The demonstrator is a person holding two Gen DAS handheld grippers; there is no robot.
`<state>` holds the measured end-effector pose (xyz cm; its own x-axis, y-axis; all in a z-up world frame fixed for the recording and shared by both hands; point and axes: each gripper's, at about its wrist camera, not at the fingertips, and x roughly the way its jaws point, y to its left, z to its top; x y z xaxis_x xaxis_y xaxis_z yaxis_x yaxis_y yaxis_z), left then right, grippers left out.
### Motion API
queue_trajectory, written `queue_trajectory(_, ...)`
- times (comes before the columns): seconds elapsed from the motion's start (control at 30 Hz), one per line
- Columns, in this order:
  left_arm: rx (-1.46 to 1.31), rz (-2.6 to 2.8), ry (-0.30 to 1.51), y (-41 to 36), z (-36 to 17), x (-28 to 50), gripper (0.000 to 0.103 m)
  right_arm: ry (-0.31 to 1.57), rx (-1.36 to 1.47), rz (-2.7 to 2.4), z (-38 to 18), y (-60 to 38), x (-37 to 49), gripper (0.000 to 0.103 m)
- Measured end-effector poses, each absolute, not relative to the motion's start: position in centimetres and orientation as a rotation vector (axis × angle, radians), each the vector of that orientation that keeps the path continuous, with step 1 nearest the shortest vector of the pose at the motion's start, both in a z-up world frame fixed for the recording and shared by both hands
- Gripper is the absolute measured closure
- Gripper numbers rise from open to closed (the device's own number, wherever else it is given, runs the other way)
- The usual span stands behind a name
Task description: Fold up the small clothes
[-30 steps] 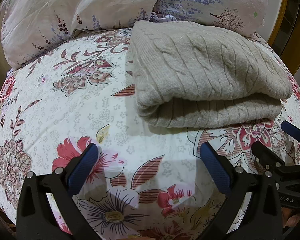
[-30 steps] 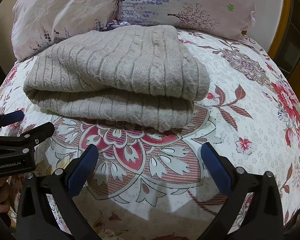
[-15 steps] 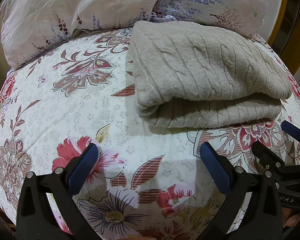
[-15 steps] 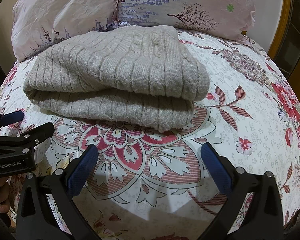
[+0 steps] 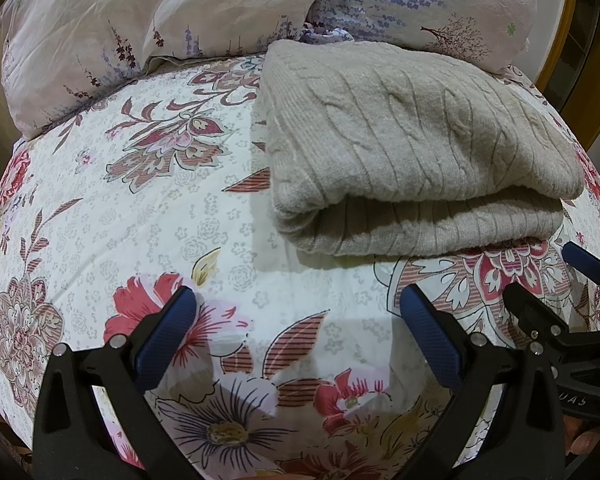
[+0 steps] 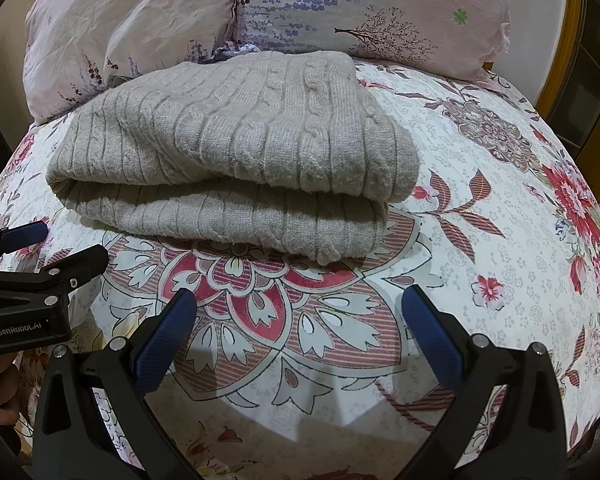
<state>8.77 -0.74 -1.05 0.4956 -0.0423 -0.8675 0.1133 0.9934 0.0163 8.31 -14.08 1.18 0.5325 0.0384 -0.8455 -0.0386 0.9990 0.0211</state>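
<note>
Sweater (image 5: 412, 148), beige and cable-knit, lies folded into a thick bundle on the floral bedsheet (image 5: 160, 216), its far edge close up against the two pale pillows (image 5: 148, 20) at the head of the bed. The folded edge faces the cameras, with the upper layer rolling over a ribbed lower layer. Left gripper (image 5: 296, 332) hovers low over the sheet on the near side of the sweater, toward its left end, pointing forward at it; its blue-padded fingers (image 5: 164, 336) are spread wide with bare sheet between them and nothing held. Right gripper (image 6: 300, 330) sits likewise on the near side of the sweater, more toward its right end, aimed at the folded edge, its jaws also splayed apart and holding nothing. Neither tool touches the sweater; a strip of patterned sheet separates each from the knit. The two tools are held side by side: in the right wrist view the left gripper's black body pokes in from the left, below the sweater's left corner, and a bit of the person's hand (image 6: 0, 392) shows beneath it. A wooden frame (image 6: 572, 80) stands beyond the sweater on the right.
</note>
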Motion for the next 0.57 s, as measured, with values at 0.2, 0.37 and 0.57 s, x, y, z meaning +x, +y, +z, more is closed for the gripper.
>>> queue_trajectory(0.2,0.074,-0.095,1.053,-0.72,-1.07,8.87,0.002,1.008,0.001,0.045,1.18,-14.07,8.32,0.001)
queue_trajectory(0.37,0.077,-0.097,1.053,-0.77,-1.07,8.92,0.002,1.008,0.001,0.044,1.19,-14.06,8.30,0.001)
queue_trajectory(0.57,0.075,-0.099,1.044,-0.80,-1.09,8.71,0.002,1.008,0.001,0.044,1.19,-14.06,8.31,0.001)
